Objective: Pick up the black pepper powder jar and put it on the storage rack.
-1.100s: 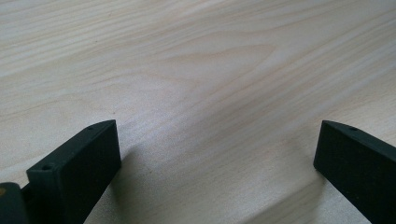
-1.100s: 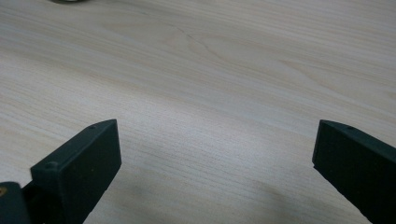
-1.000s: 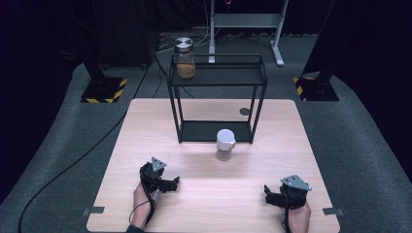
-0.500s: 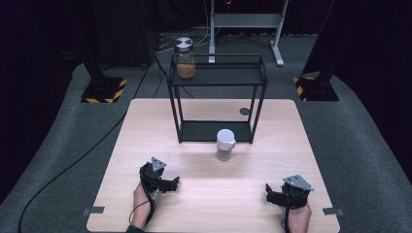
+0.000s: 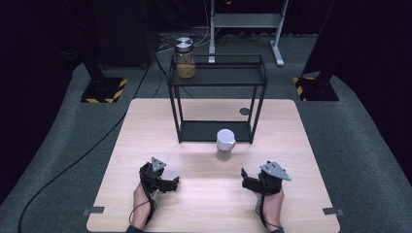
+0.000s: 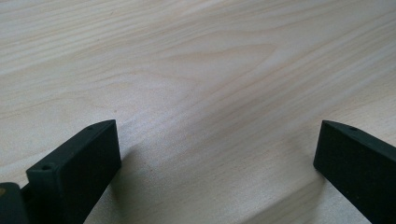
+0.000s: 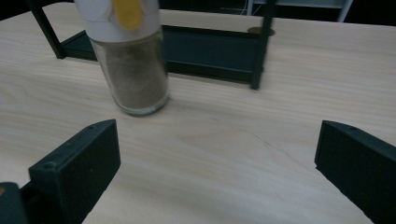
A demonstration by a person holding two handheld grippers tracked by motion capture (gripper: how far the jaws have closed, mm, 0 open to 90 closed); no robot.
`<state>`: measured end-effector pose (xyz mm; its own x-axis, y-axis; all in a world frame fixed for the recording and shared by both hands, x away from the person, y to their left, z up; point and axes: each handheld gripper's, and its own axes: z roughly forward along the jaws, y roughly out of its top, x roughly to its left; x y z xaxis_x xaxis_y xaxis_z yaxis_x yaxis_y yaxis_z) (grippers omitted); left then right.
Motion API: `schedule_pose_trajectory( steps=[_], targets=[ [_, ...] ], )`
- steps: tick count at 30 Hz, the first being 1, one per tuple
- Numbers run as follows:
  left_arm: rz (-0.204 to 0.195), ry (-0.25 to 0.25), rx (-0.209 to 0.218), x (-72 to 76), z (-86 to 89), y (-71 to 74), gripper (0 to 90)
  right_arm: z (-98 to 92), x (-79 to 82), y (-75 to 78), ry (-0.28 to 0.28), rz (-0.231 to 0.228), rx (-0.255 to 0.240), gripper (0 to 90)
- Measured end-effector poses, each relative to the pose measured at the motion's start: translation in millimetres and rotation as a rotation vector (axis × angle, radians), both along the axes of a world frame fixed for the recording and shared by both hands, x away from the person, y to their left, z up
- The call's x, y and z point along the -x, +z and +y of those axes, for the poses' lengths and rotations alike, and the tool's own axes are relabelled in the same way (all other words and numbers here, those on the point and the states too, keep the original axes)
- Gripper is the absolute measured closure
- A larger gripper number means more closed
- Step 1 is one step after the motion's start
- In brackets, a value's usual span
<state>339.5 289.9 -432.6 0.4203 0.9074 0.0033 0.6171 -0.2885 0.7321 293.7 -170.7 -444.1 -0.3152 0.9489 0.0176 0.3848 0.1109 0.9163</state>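
The shaker point(image 5: 225, 144) stands upright mid-tabletop, white cap on top, brownish powder showing through its glass, just in front of the rack's point(image 5: 216, 131) lower shelf. In the right tool view the shaker point(image 7: 128, 60) sits ahead and to the left, a yellow mark on its cap, nothing touching it. Up on the rack's top shelf, at the left end, there's a jar point(image 5: 185, 58) with a metal lid and tan contents. A small dark round spot point(image 5: 244, 111) marks the tabletop point(image 5: 301, 145) behind the rack's right leg. Down at the near edge, the left tool point(image 5: 167, 184) rests low on the wood, jaws spread wide with only bare grain between them. The right tool point(image 5: 247, 178) sits well apart from it, jaws just as wide, gripping nothing, its grey plate point(image 5: 275, 170) on top.
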Motion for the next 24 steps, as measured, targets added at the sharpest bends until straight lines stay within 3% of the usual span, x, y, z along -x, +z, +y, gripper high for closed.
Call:
schedule_pose_trajectory(
  steps=[5, 9, 15, 24],
  targets=[
    [0.000, 0.002, -0.001, 0.4, -0.2, 0.1, 0.0, 22.1, -32.5, -2.4, 0.089, 0.008, -0.018, 0.0],
    [0.000, 0.002, -0.001, 0.5, -0.3, 0.1, 0.0, 41.3, -52.6, -6.4, 0.137, -0.009, 0.006, 0.0],
    [0.000, 0.002, -0.002, 0.6, -0.3, 0.1, 0.0, 46.9, -73.4, -14.3, 0.148, -0.027, -0.019, 0.0],
    [-0.001, 0.002, -0.002, 0.6, -0.3, 0.1, 0.0, 49.1, -89.2, -18.4, 0.142, -0.064, -0.039, 0.0]
  ],
)
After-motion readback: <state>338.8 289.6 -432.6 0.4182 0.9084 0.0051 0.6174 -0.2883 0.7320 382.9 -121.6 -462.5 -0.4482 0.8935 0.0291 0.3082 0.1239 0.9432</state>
